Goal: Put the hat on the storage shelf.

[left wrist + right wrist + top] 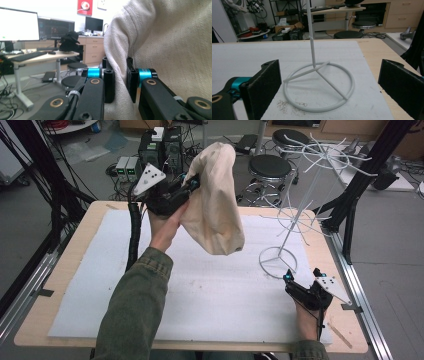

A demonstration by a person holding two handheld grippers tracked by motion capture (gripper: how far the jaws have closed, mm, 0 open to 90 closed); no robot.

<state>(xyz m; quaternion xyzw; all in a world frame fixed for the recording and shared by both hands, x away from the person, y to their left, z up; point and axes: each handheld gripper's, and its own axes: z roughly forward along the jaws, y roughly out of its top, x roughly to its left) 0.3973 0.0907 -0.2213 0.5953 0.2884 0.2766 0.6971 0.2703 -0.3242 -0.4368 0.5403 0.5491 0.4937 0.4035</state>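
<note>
A white mat (210,290) covers most of the wooden bench (60,265). Beyond the far edge, two black stools (270,167) stand on the grey floor, near dark equipment boxes (161,147) and tangled cables. In the left gripper view, a desk (41,57) carries a bright monitor (18,23), a dark monitor (56,28) and a keyboard (27,56). A red poster (85,6) hangs on the wall.

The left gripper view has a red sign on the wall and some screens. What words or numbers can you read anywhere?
None can be read.
Red wall sign: a white round picture, any lettering too blurred.
Bright white monitor: blank glare.
Dark monitor: coloured marks too small.
Cream cloth bag: no print.
</note>
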